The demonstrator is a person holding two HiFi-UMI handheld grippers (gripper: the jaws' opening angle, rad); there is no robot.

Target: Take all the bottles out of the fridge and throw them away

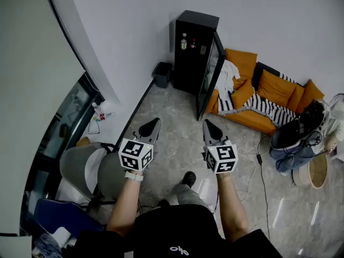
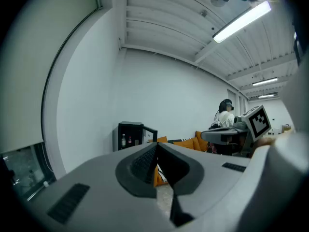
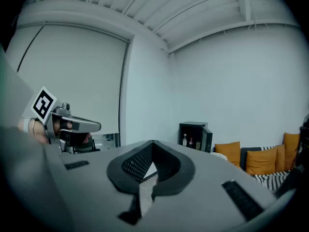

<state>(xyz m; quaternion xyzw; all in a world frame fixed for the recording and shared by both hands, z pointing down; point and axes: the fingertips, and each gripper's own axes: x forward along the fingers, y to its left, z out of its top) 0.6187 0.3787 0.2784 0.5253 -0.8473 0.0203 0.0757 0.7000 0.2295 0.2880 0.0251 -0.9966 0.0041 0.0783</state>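
The pale stone floor [image 1: 177,138] fills the centre of the head view. An orange sofa [image 1: 269,90] with a striped throw stands in the upper right of the frame, against the white wall [image 1: 123,31].

The black fridge [image 1: 189,52] stands at upper centre, just left of the sofa. Its glass door [image 1: 208,74] is swung open toward the sofa. A dark bin [image 1: 162,74] sits on the floor just beside the fridge's left side. Grey chairs [image 1: 80,165] occupy the lower left of the frame.

The left gripper [image 1: 156,121] is held at lower centre, left of the midline. The right gripper [image 1: 207,123] is held level with it, to its right. Both point up the frame toward the fridge and are well apart from it.

In the left gripper view, the fingers [image 2: 142,166] meet at the tips. The only gap is the diamond-shaped recess behind the tips, and it shows floor and sofa alone. Nothing is gripped or touched.

In the right gripper view, the fingers [image 3: 137,166] are likewise brought fully together. Only floor shows through the recess, and this gripper also carries nothing.

The bottles [image 1: 184,42] stand upright on the upper shelf inside the open fridge, at upper centre of the head view. One is clear with a pale cap, and a smaller dark one stands to its right.
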